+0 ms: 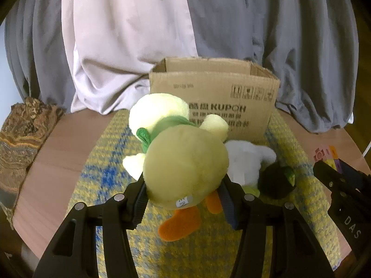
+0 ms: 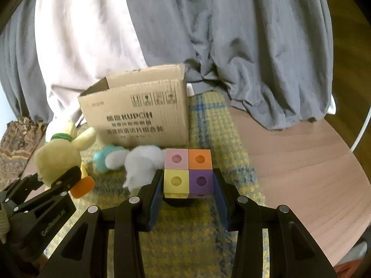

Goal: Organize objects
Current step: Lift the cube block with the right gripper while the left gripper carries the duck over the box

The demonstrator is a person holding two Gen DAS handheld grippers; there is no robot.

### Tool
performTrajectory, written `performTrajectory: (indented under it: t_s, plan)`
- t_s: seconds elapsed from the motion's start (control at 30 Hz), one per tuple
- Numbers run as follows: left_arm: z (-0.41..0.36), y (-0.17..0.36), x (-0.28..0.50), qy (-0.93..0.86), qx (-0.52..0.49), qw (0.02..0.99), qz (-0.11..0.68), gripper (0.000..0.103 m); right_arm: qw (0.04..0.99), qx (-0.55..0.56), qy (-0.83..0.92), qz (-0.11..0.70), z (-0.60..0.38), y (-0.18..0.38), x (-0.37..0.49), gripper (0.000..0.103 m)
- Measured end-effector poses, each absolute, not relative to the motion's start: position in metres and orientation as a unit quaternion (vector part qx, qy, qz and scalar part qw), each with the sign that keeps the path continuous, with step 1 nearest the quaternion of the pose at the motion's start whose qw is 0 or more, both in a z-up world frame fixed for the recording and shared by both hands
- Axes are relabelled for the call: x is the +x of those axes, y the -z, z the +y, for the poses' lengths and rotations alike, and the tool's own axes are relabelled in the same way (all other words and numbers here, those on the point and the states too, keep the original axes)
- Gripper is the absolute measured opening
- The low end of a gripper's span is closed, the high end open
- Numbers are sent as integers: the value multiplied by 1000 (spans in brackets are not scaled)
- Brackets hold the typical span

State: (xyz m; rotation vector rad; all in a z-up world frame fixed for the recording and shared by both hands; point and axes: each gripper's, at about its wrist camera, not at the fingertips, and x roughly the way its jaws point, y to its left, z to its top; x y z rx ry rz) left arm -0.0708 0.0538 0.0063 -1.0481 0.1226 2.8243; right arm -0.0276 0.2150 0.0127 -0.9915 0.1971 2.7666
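Note:
My left gripper [image 1: 183, 185] is shut on a yellow plush duck [image 1: 183, 162] with orange feet and a green neck ribbon, held above the mat in front of an open cardboard box [image 1: 213, 92]. The duck also shows in the right wrist view [image 2: 60, 153]. My right gripper [image 2: 188, 180] is shut on a block of four joined cubes [image 2: 188, 171], pink, orange, yellow and purple, just above the mat. A white plush toy [image 1: 245, 162] and a dark round object [image 1: 276, 180] lie on the mat by the box.
A yellow and blue woven mat [image 2: 208, 120] covers part of the round wooden table [image 2: 301, 162]. A teal and white plush [image 2: 109, 159] lies before the box [image 2: 139, 113]. Grey and pink draped cloth hangs behind. A patterned brown fabric [image 1: 20, 143] sits at left.

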Motion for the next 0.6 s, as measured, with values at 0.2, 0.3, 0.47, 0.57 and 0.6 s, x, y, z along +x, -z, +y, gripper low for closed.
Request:
performTrajectory:
  t_s: [0.2, 0.3, 0.47, 0.57, 0.6]
  plan:
    - [48, -18, -78, -940, -334, 57, 35, 54, 97, -317, -942, 57, 209, -28, -34, 41]
    - [45, -23, -82, -942, -330, 55, 31, 54, 95, -310, -945, 53, 206, -35, -38, 41]
    - [39, -32, -91, -945, -321, 50, 30, 54, 93, -300, -948, 50, 202, -44, -46, 41]
    - [37, -37, -95, -947, -316, 47, 31, 54, 91, -295, -950, 49, 200, -48, -51, 41]
    - [37, -38, -96, -948, -314, 46, 32, 54, 91, -295, -950, 49, 200, -49, -53, 41]
